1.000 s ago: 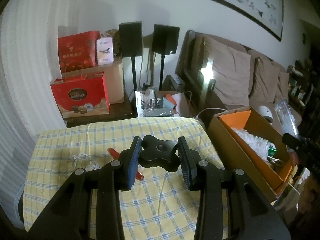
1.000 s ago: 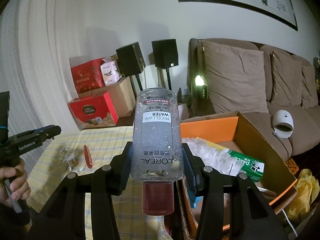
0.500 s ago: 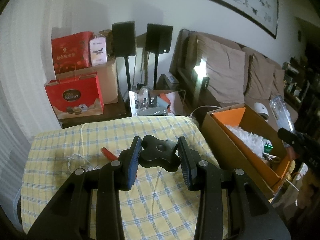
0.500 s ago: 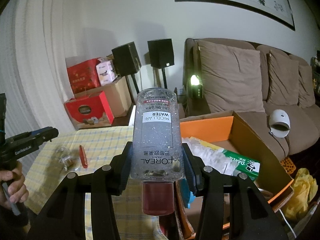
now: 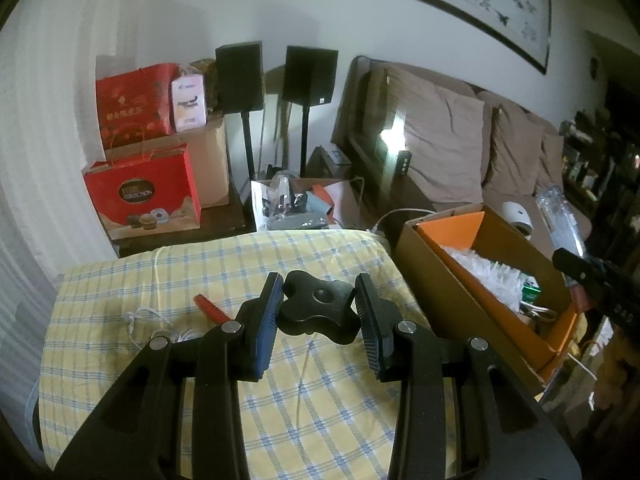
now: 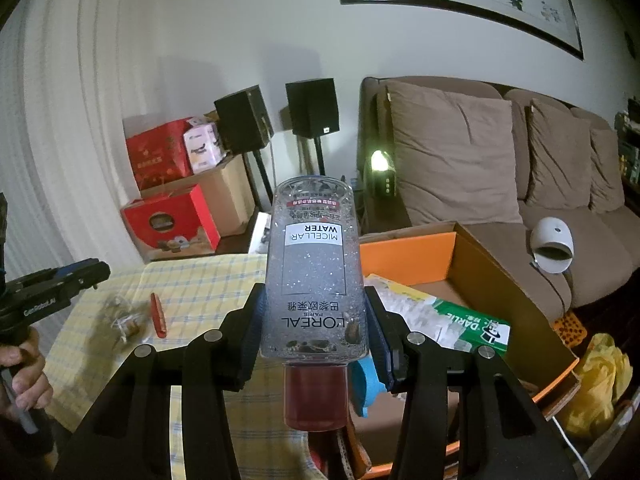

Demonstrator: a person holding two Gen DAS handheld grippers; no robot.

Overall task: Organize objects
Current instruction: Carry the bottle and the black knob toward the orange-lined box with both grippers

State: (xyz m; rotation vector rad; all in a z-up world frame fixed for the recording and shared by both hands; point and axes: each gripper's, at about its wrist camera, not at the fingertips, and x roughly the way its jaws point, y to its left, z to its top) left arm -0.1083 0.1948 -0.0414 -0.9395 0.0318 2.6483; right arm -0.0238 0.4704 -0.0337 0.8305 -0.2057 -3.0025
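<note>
My left gripper (image 5: 318, 308) is shut on a black three-lobed knob (image 5: 318, 312), held above the yellow checked tablecloth (image 5: 192, 264). My right gripper (image 6: 314, 316) is shut on a clear micellar water bottle (image 6: 314, 268) with a red cap (image 6: 314, 396) pointing toward me, held between the cloth and the open cardboard box (image 6: 480, 264) with an orange lining. The box (image 5: 440, 236) holds white wrapping and a green packet (image 6: 476, 324). A red pen-like item (image 5: 210, 308) and a small white string bundle (image 5: 140, 316) lie on the cloth. The right gripper (image 5: 596, 280) and its bottle show at the left wrist view's right edge.
Behind the table stand red gift boxes (image 5: 144, 196), a cardboard carton, two black speakers (image 5: 276, 72) on stands and a cluttered white box (image 5: 292, 204). A brown sofa (image 6: 500, 160) with cushions runs along the right. A yellow bag (image 6: 596, 384) lies by the box. A hand (image 6: 20, 376) holds the left gripper.
Both views have drifted slightly, with the scene sliding left in the frames. Both grips are unchanged.
</note>
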